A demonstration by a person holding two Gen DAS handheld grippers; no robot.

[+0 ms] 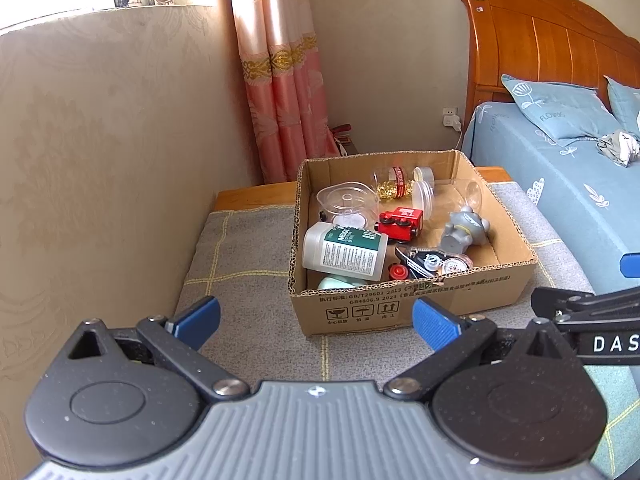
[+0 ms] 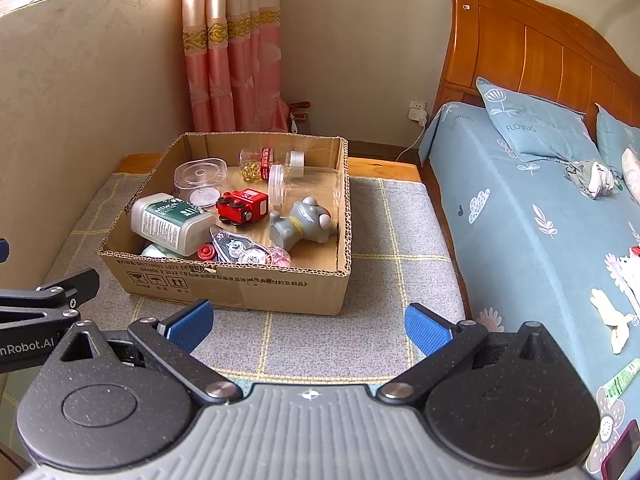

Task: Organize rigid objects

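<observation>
L gripper and R gripper: jaws wide apart, nothing held, near of the cardboard box. Inside: white bottle near-left, likely light, slick; take across body. Red toy mid, stiff. Clear jar far, prob. slippery. Box on grey plaid mat; bed right, curtain far.

surface: grey checked mat | on it: cardboard box
</observation>
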